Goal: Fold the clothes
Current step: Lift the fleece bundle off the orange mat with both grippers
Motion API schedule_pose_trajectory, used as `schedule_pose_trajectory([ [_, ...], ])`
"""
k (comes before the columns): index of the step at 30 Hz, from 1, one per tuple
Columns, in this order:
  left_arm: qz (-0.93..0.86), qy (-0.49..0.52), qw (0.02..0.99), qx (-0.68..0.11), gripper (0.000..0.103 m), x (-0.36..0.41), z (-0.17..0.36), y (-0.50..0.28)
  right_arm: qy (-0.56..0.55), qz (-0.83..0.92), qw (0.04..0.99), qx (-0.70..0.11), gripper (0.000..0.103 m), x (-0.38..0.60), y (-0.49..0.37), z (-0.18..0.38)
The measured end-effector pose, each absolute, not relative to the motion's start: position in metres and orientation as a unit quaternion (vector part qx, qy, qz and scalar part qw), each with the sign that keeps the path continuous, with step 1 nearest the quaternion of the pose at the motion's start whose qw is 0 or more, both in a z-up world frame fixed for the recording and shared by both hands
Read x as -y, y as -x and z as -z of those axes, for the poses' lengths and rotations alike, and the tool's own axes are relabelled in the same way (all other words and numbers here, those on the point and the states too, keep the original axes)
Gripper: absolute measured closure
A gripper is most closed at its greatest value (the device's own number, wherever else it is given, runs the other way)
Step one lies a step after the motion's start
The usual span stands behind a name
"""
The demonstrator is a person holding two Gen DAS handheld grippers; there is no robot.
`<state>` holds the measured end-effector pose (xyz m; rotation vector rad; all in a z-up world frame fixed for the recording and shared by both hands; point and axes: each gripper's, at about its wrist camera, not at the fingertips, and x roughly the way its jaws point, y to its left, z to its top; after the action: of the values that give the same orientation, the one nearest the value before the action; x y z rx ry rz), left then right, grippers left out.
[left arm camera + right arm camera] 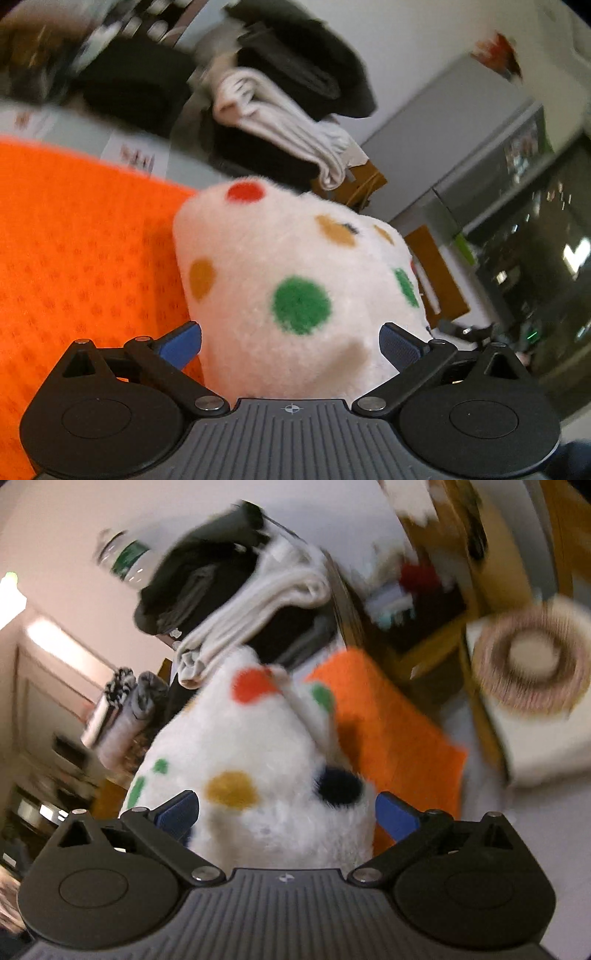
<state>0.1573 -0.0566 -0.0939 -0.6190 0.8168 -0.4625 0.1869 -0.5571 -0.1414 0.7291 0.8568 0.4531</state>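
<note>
Left gripper [290, 341] — jaws wide, blue pads [181, 343] flanking but not pressing a white fleece [288, 266] with coloured dots, which bulges up between them. The fleece lies on an orange mat [81, 251]. Right gripper [288, 812] — likewise spread wide, the same fleece [258, 746] between its pads [397, 818]; the mat [388, 723] shows to its right. Behind: a stack of folded dark and white clothes [280, 110], blurred; rolled socks [125, 709] and a bottle [125, 559] further left in the right view.
</note>
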Motion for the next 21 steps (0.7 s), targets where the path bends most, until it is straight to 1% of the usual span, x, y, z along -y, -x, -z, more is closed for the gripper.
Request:
schedule_pose_trajectory([
  [4, 0.228, 0.326, 0.82, -0.411, 0.001, 0.059, 0.113, -0.164, -0.4, -0.232, 0.783, -0.417, 0.0, 0.555, -0.198, 0.178],
  [9, 0.228, 0.352, 0.797, -0.434, 0.001, 0.067, 0.127, -0.171, -0.419, -0.25, 0.771, -0.409, 0.0, 0.545, -0.2, 0.195],
  [15, 0.219, 0.364, 0.786, -0.449, 0.0, 0.058, 0.13, -0.176, -0.405, -0.23, 0.79, -0.399, 0.0, 0.511, -0.195, 0.187],
  [21, 0.197, 0.353, 0.784, -0.471, 0.0, 0.031, 0.135, -0.178, -0.352, -0.242, 0.819, -0.384, 0.0, 0.459, -0.186, 0.155],
])
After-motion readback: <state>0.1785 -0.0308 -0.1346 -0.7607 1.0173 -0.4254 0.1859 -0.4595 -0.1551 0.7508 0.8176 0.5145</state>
